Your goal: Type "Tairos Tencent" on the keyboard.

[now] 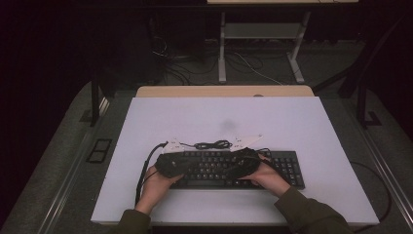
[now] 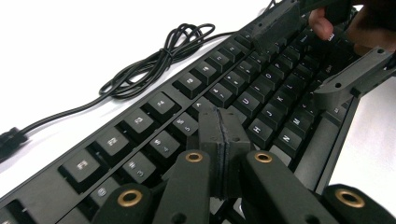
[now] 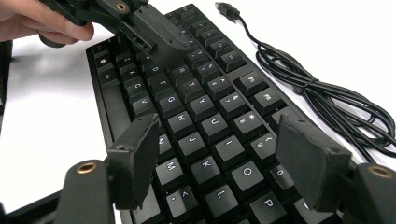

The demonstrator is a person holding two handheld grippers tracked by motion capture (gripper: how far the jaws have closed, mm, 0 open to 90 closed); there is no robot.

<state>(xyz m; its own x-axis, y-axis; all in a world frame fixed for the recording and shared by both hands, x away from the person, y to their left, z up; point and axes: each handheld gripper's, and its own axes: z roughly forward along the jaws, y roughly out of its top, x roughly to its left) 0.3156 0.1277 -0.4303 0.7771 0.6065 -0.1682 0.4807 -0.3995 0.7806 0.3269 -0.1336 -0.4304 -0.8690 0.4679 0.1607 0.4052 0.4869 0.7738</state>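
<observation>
Keyboard (image 1: 234, 168), black plastic, flat rectangular slab w/ rows of square matte keycaps and white lettering, lies across near part of white table (image 1: 219, 117), smooth and matte. Its thin black cable (image 1: 213, 145) lies bundled in loose loops just behind it.

High view gives the whole layout: both hands over keyboard's middle, left gripper (image 1: 170, 165) and right gripper (image 1: 243, 163) close together, dark and hard to tell apart from the keys. Gripper views give what that one can't: key legends, cable's plug end (image 3: 227, 9) on the table, rough flat pads on the jaws.

Left gripper (image 2: 224, 135): jaws clenched tight, pads pressed face to face, nothing between them, tips right over number/letter rows; contact w/ keys can't be told. Right gripper (image 3: 224, 158): jaws released, standing well apart above letter keys, holding nothing.
</observation>
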